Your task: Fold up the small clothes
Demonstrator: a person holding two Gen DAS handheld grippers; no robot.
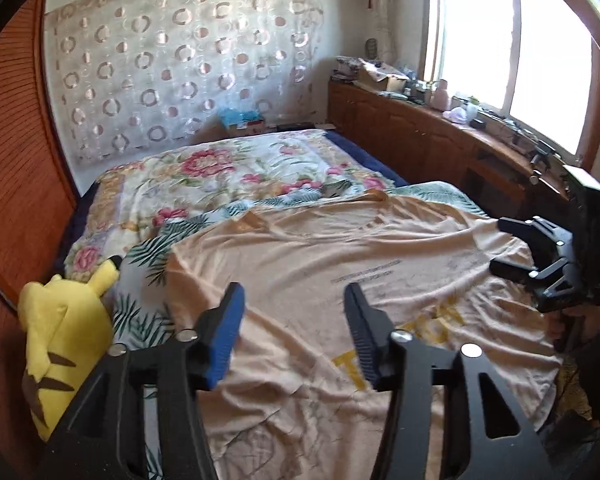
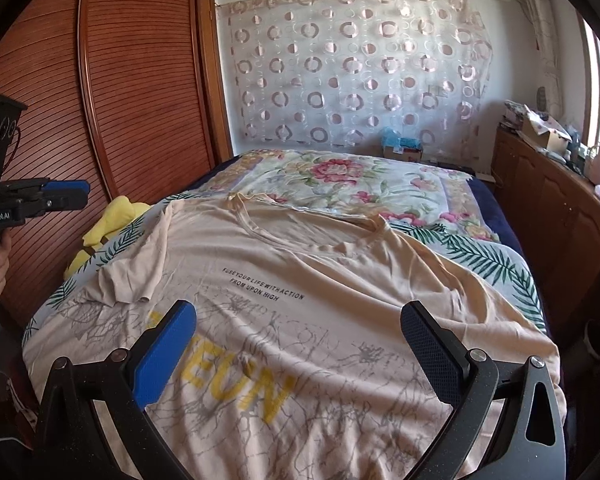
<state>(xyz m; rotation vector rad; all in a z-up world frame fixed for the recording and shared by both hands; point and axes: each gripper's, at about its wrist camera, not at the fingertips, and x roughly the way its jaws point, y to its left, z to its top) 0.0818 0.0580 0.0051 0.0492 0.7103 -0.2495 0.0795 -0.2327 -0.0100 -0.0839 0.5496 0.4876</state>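
left gripper (image 1: 296,332) | black frame, blue pads, silver screws | right gripper (image 2: 300,354) alike

Home bedroom: bed (image 2: 496,200) with floral quilt (image 2: 340,184), louvred wooden wardrobe doors (image 2: 132,92), cluttered window cabinet (image 1: 412,132), plush toy (image 1: 64,340).

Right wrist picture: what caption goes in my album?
Open right gripper above a peach T-shirt spread on the bed.

The peach T-shirt (image 2: 340,280) carries small black print reading "FUSE YOUR LIFE WITH ACTION FROM UPON HIGH". Below it, toward six o'clock, big yellow letters are partly hidden by folds, ending in "EUN". The left gripper (image 2: 66,194) body, at nine o'clock, is marked "GenRobot.AI".
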